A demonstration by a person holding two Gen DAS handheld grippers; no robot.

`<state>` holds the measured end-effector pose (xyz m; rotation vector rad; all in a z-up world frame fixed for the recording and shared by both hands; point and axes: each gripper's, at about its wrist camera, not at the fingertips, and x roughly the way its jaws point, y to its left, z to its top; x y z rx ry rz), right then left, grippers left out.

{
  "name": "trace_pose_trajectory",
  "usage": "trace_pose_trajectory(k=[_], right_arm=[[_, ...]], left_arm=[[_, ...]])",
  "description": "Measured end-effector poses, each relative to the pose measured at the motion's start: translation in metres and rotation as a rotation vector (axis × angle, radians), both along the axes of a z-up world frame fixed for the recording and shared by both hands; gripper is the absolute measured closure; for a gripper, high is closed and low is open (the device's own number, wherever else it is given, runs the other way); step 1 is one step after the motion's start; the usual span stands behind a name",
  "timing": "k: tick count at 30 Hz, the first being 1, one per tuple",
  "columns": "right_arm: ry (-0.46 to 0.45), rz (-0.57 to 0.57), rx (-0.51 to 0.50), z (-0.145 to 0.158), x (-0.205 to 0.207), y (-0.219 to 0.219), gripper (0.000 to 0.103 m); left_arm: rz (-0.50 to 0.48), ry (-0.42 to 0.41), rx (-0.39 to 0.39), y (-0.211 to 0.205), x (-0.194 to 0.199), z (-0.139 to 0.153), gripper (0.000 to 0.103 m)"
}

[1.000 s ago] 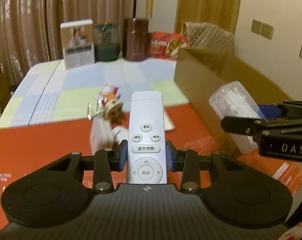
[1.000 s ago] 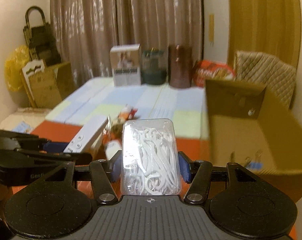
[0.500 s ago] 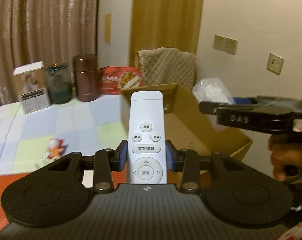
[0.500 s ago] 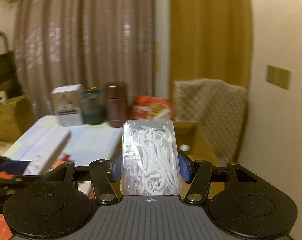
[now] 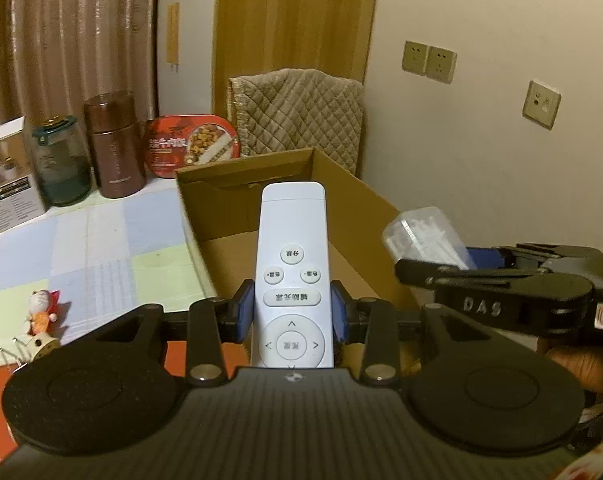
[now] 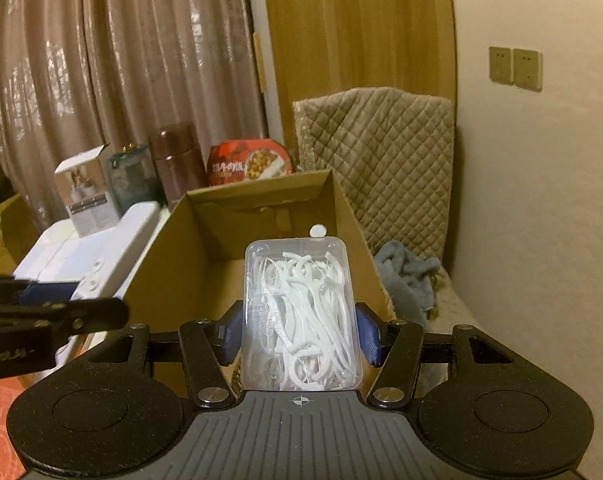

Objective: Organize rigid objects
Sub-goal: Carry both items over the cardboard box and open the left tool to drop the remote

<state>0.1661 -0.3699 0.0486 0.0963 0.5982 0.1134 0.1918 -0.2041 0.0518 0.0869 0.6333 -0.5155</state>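
Starting at the far left of my left wrist view, a white printed carton stands on the pastel checked mat, with a green glass jar, a brown canister and a red food tub in a row to its right along the far edge; nearer, at the left, a small cat figurine lies on the mat. My left gripper is clenched on a white remote control, blue pads pressing its two sides, button face up, its far end pointing over the open cardboard box. Behind the box a quilted cover hangs against the wall. Further right my right gripper is grasping a clear plastic case of white floss picks between its blue pads, and in the right wrist view that case sits above the box interior. A round white disc shows on the box's far wall, and a grey cloth lies just right of the box
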Motion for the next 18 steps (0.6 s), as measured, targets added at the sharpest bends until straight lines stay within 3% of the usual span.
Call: trace_pose_trajectory(k=[18], right_arm=[[0.021,-0.048,0.020,-0.010,0.009,-0.009,0.049]], left_arm=[[0.000,0.052,-0.028,-0.006,0.019,-0.015,0.069]])
